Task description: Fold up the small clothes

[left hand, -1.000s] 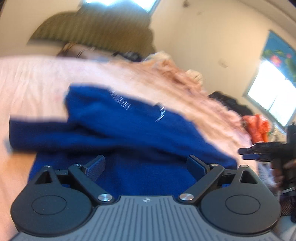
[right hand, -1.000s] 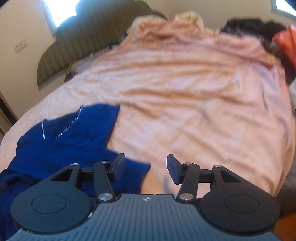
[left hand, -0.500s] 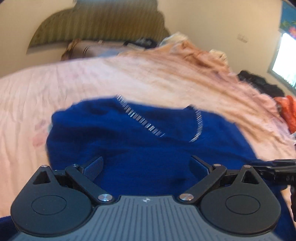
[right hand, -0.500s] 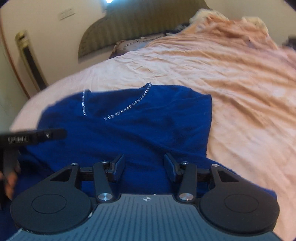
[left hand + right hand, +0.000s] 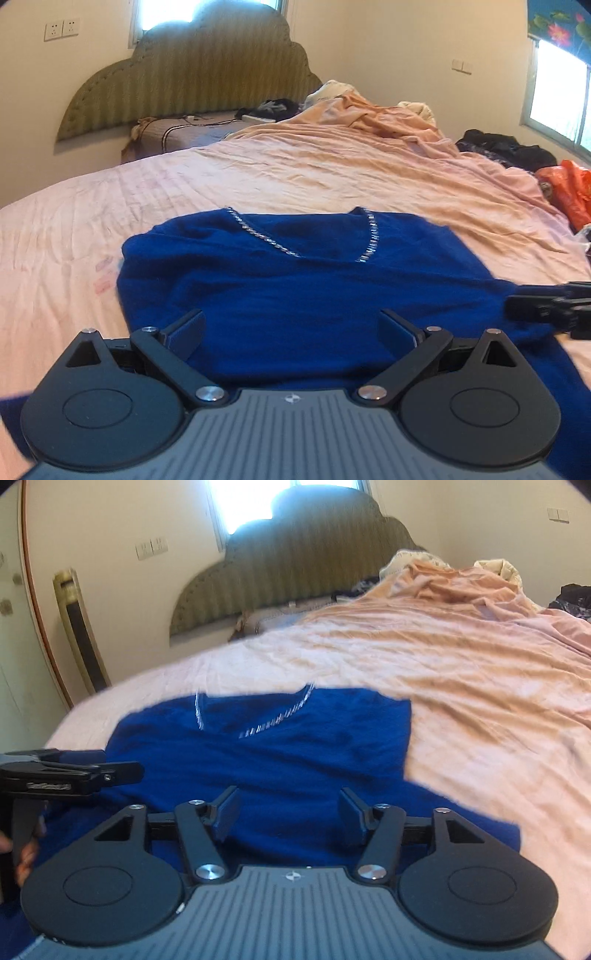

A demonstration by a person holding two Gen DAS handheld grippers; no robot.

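- While the deep-blue knitted top with a silver-beaded V neckline (image 5: pixel 295 291) lies face-up on the pale pink wrinkled bedsheet (image 5: pixel 314 173), folding appears to be at an early stage: the body is spread flat, neckline pointing toward the green padded headboard (image 5: pixel 199 70).
- Left gripper (image 5: pixel 291 330): fingers spread wide, nothing between them, positioned over the lower part of the top. Contact with the fabric cannot be confirmed from this view.
- Right gripper (image 5: pixel 288 812): fingers likewise apart and empty, positioned over the lower right part of the garment.
- Done, as far as visible: the garment is laid out and largely smoothed. In the right wrist view its right edge runs straight and a lower portion juts sideways; whether a sleeve is already tucked cannot be determined.
- Remaining, by judgement: fold the sides or sleeves inward, then fold the hem toward the neckline to form a compact packet.
- Further items, an orange garment (image 5: pixel 574 188) and dark clothing (image 5: pixel 509 147), lie at the far right of the bed, well apart from the top; these may be pending work.
- Caution: loose knit may bunch if only one layer is pinched.
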